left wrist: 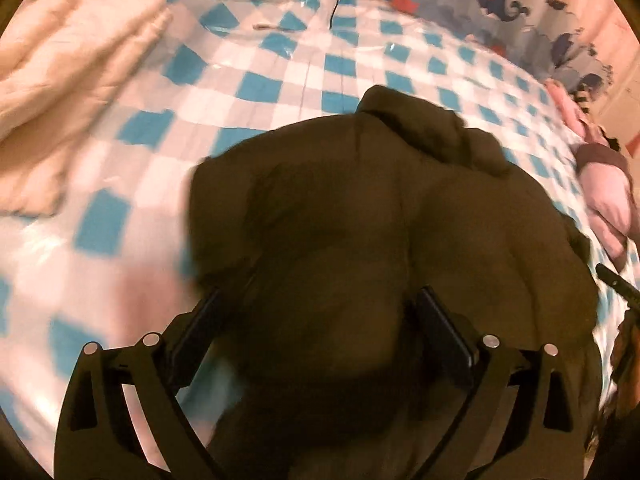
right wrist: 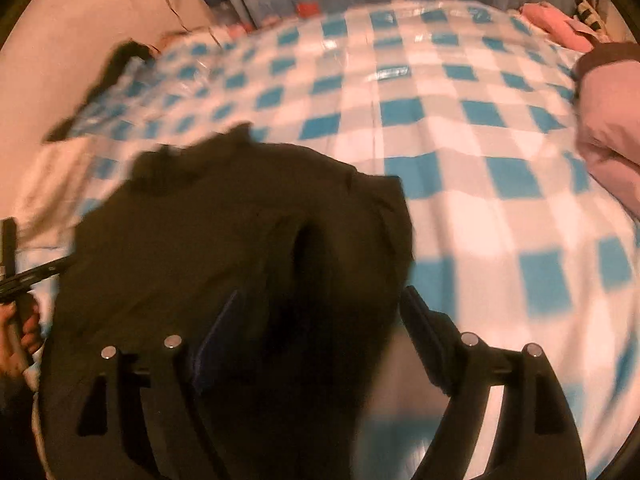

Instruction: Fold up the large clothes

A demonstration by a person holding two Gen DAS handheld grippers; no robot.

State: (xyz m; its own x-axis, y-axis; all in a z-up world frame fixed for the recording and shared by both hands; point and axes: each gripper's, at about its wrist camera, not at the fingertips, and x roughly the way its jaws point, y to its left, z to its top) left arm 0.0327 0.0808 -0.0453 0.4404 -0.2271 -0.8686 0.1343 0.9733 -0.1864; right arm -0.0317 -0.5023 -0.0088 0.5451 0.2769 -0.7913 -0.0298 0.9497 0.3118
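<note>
Hovering just above the dark jacket (left wrist: pixel 380 216), the left gripper (left wrist: pixel 320 320) has its jaws spread wide, with nothing pinched between them; the cloth lies below, untouched by the pads as far as the blurred frame shows. The right gripper (right wrist: pixel 320 320) stands likewise open over the jacket's right edge, holding nothing.

The jacket itself lies on the bed (left wrist: pixel 280 80), on its blue-and-white checked cover, gathered into a compact bundle with the collar or hood at the far end from the grippers. Judging by that squared, thick shape, the folding looks largely done and the garment appears to have been released; what may be left is a last tidy or setting it aside, though motion blur hides the finer creases.

Left of the jacket lies a cream blanket (left wrist: pixel 72 80), looking already folded. Right of the jacket sits a pink garment (right wrist: pixel 608 120), seemingly unfolded, perhaps next. Beyond the jacket, past the bed's far edge, hangs a whale-printed fabric (left wrist: pixel 520 4).
</note>
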